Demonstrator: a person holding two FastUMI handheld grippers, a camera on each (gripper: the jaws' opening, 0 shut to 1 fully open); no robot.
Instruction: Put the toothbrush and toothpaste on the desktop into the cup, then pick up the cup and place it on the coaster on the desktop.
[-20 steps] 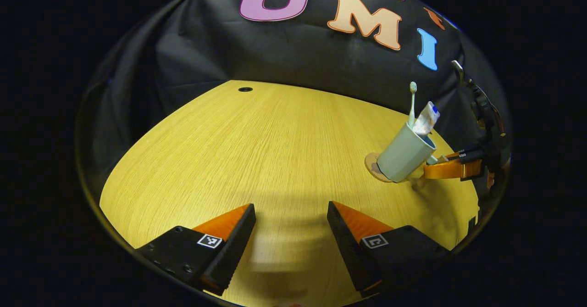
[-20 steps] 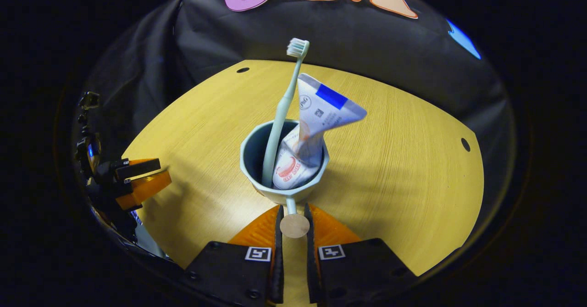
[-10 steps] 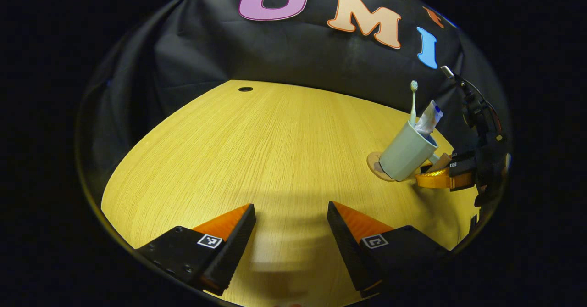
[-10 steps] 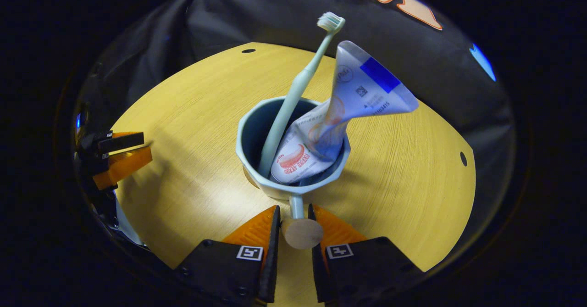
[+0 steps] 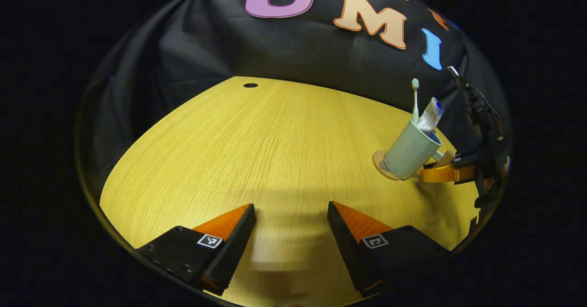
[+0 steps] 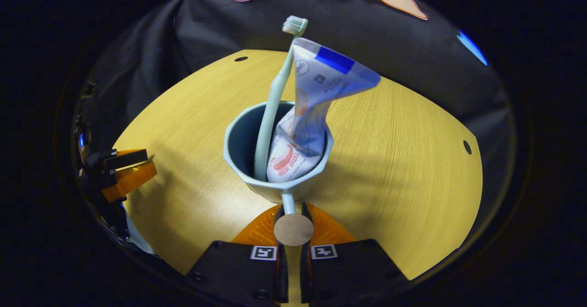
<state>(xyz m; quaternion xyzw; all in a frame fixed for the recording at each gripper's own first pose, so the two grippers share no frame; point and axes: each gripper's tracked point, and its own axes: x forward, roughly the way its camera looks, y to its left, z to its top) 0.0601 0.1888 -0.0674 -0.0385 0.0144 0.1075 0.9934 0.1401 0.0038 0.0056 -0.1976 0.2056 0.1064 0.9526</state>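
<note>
Both claw fingers [image 6: 277,217] pinch the cup [image 6: 275,160] handle, mid-desktop [image 6: 403,160].

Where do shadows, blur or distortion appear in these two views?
Left gripper view: the fisheye bends the table edge; a soft shadow lies ahead of the left gripper. Right gripper view: the cup casts a shadow to its right; the toothpaste looks stretched.
</note>
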